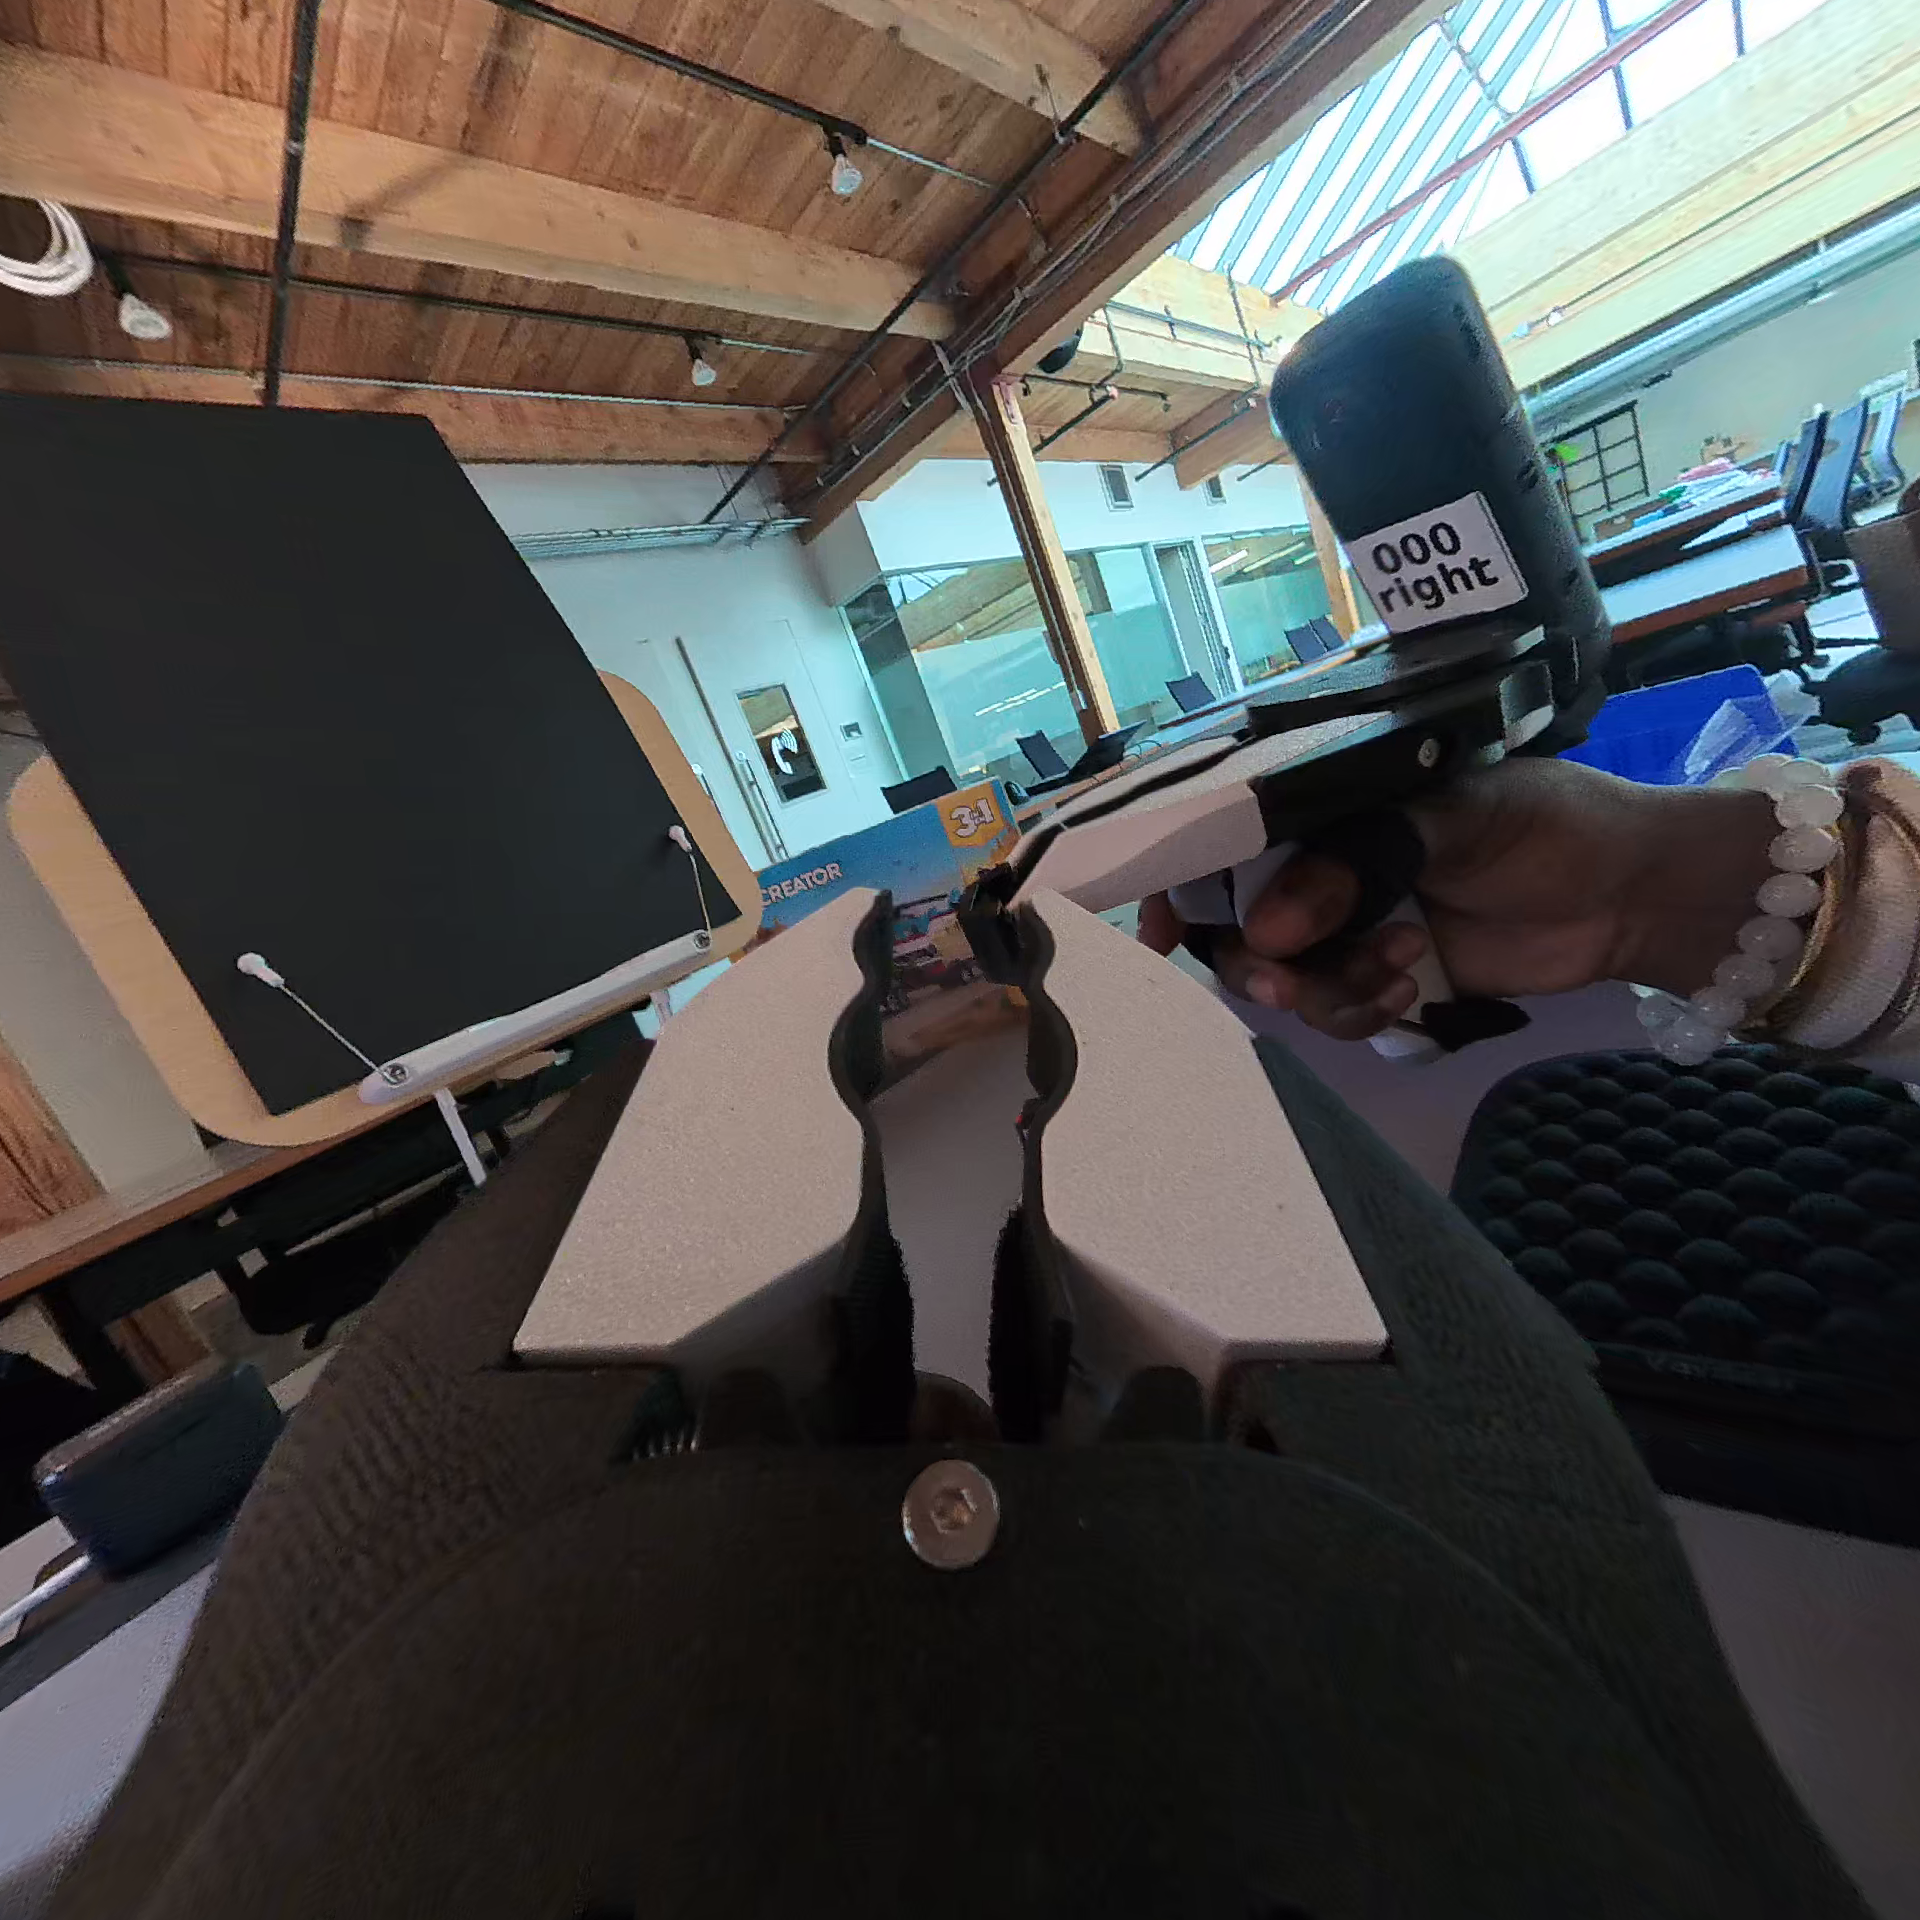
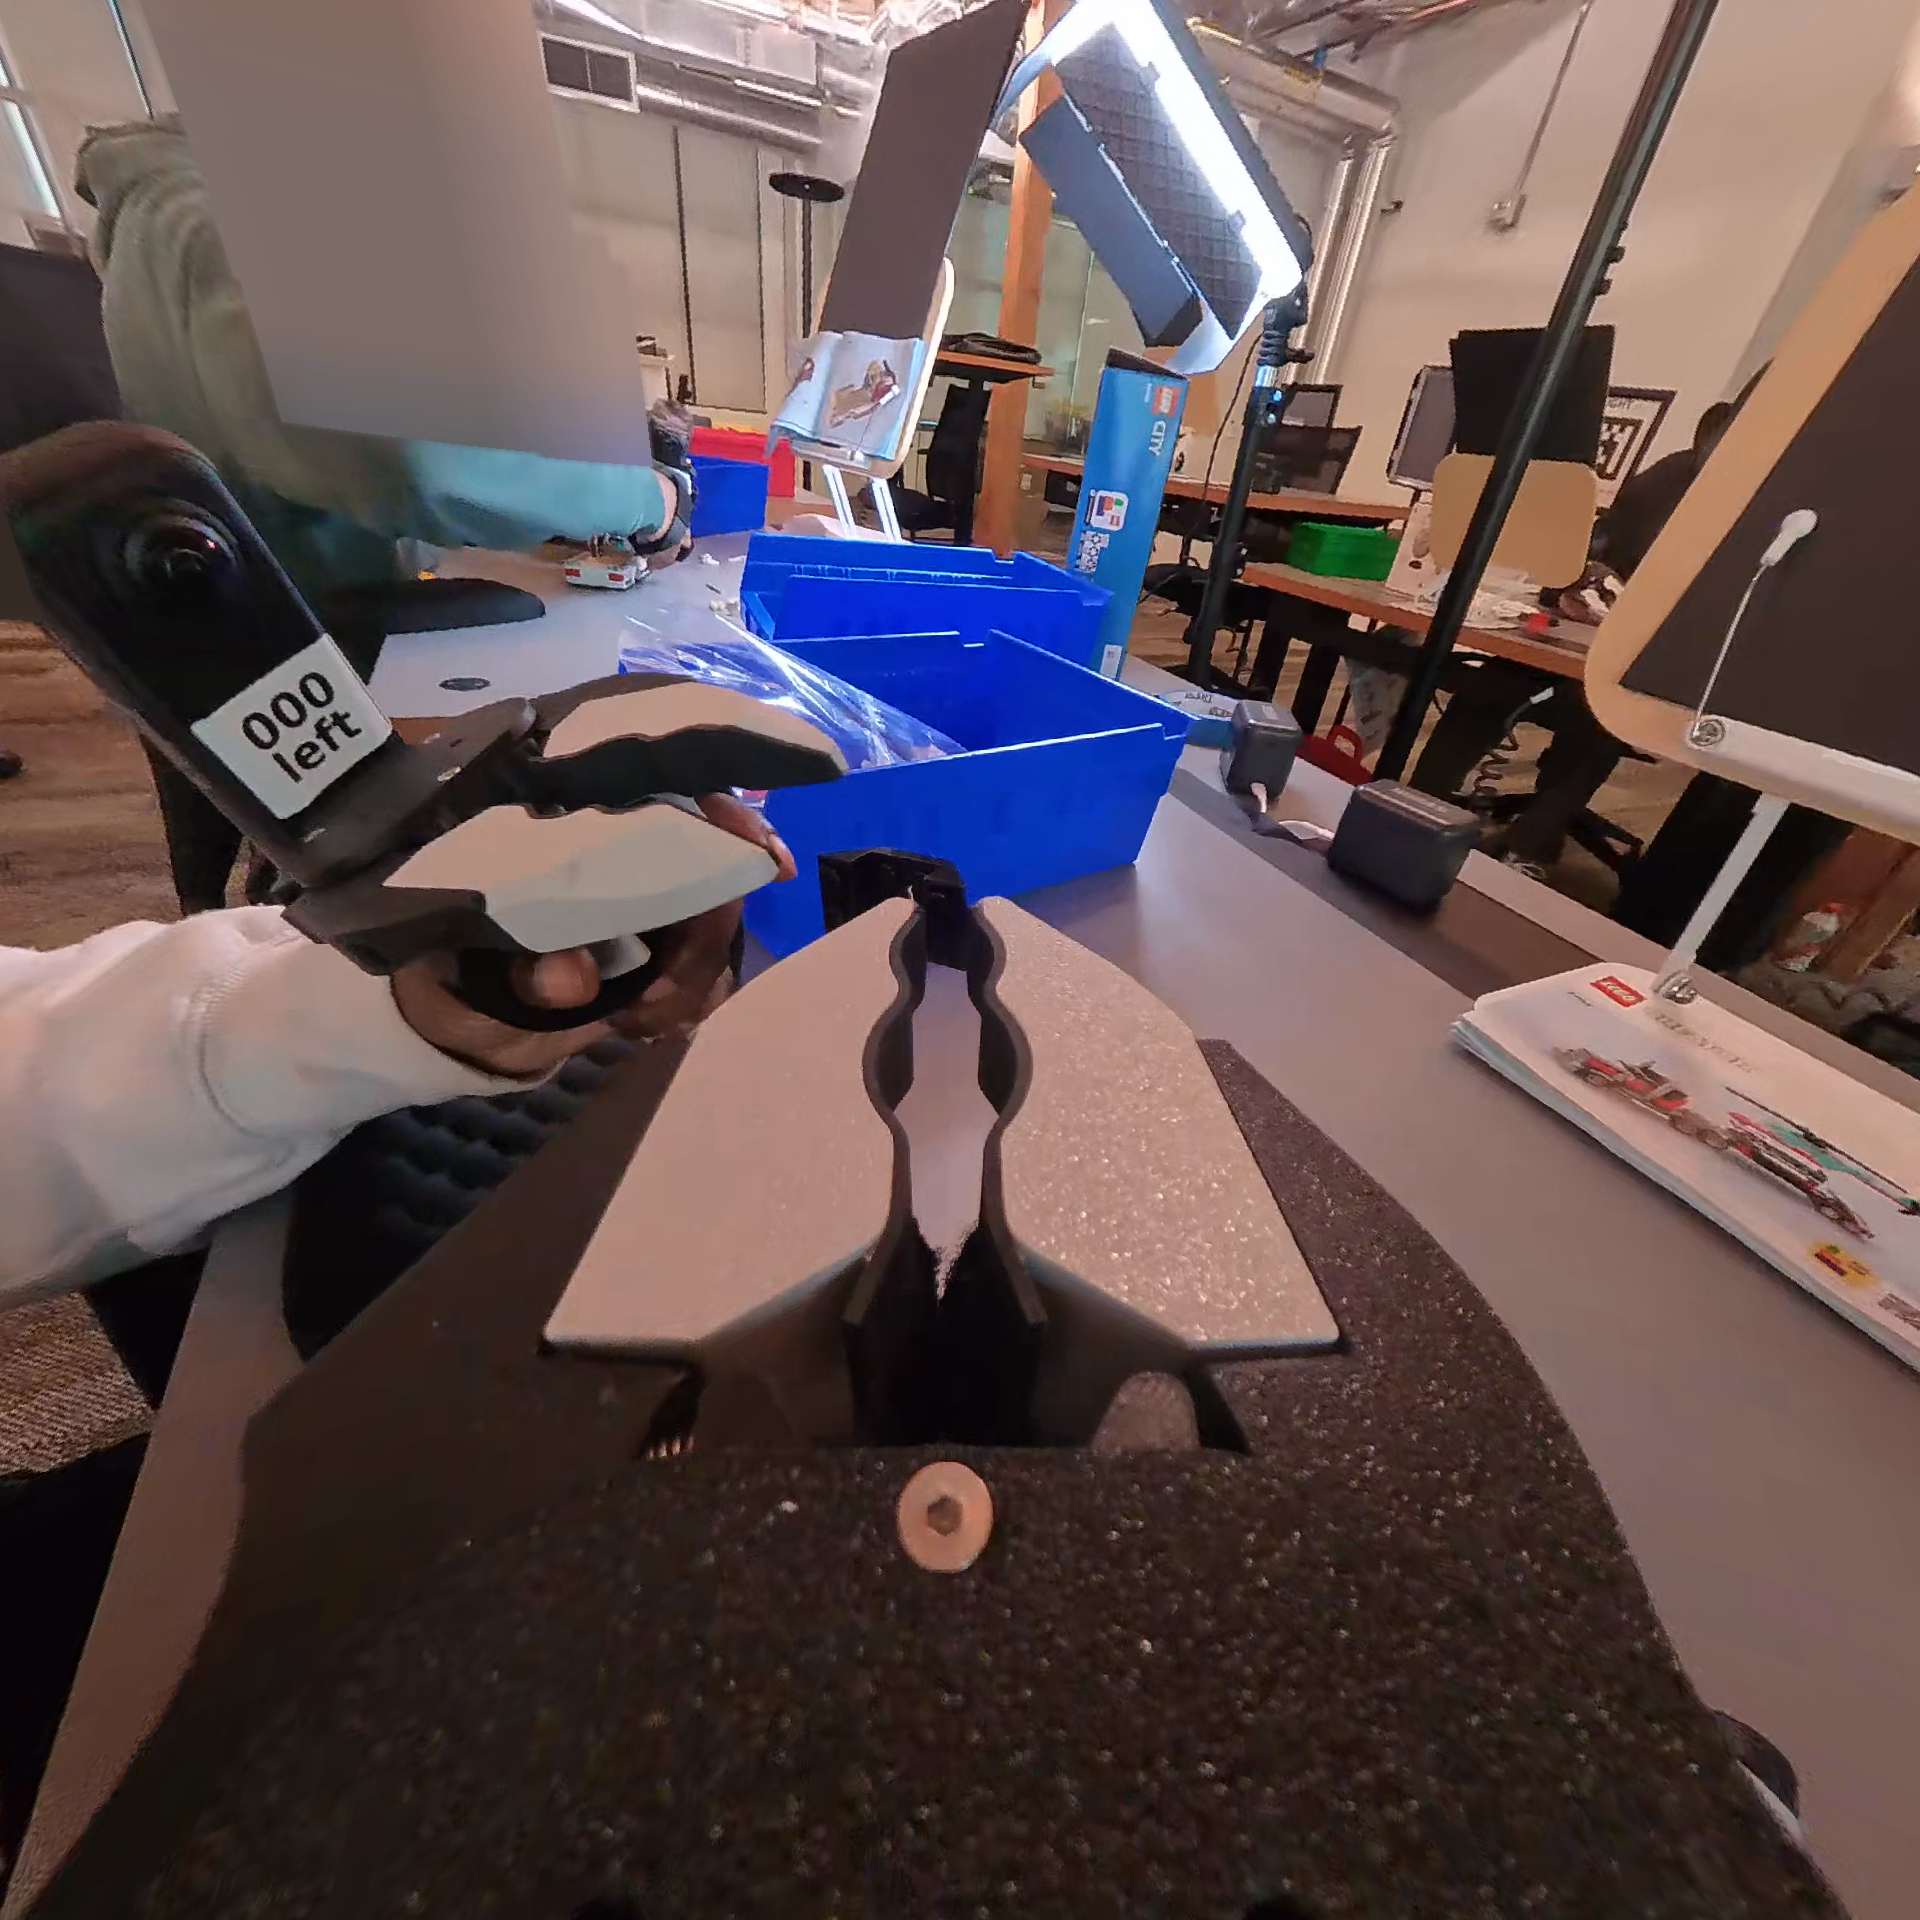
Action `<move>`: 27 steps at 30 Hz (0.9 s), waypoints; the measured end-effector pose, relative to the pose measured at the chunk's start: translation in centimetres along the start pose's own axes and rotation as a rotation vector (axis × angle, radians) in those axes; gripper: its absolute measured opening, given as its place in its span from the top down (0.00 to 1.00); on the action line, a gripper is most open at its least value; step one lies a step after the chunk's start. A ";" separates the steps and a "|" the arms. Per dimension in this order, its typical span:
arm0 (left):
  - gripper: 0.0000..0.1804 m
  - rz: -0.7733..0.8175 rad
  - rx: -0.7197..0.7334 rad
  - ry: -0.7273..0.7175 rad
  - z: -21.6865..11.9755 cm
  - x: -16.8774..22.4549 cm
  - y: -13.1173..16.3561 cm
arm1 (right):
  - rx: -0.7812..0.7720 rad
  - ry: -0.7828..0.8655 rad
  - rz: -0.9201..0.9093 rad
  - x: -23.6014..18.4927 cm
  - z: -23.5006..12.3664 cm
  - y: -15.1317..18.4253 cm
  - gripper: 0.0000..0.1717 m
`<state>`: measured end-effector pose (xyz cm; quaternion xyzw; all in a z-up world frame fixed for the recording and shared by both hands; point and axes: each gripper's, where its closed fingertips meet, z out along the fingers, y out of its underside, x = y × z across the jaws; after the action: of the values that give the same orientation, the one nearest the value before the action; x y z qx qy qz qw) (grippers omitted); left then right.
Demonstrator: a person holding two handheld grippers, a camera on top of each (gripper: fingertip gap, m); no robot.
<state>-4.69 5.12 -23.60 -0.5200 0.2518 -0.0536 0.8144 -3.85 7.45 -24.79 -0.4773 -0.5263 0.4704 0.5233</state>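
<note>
Black piece (image 2: 902, 902), half hidden, in right tool (image 2: 943, 920)

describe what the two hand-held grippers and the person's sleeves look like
Both are alike: the left hand-held gripper and right hand-held gripper have pale grey wedge-shaped fingers with wavy black inner pads, on a rough black body with a silver screw. Each carries a black rounded camera bearing a white sticker. The left arm wears a white sleeve; the right wrist wears a white bead bracelet.

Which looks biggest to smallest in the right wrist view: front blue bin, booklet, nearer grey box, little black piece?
1. front blue bin
2. booklet
3. nearer grey box and little black piece look alike; the piece is nearer the camera, so I can't rank them.
</note>
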 end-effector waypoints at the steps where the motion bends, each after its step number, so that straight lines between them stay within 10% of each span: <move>1: 0.87 0.000 -0.012 0.007 0.1 0.1 0.2 | 0.001 -0.002 -0.002 -0.1 0.0 0.0 0.96; 17: 0.96 0.269 -0.105 -0.052 -1.0 -2.0 -1.3 | 0.098 -0.108 -0.102 -0.8 0.1 0.3 0.87; 20: 0.96 0.486 -0.458 -0.083 -5.0 -6.8 -3.7 | 0.089 -0.064 -0.081 0.3 0.1 0.6 0.86; 27: 0.96 0.001 -1.216 -0.455 -22.1 -15.1 1.1 | 0.032 -0.040 -0.114 0.3 0.8 1.6 0.86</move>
<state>-28.29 -7.22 -26.59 -0.8866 0.0585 0.2103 0.4077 -4.62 7.88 -26.32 -0.4285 -0.5553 0.4578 0.5463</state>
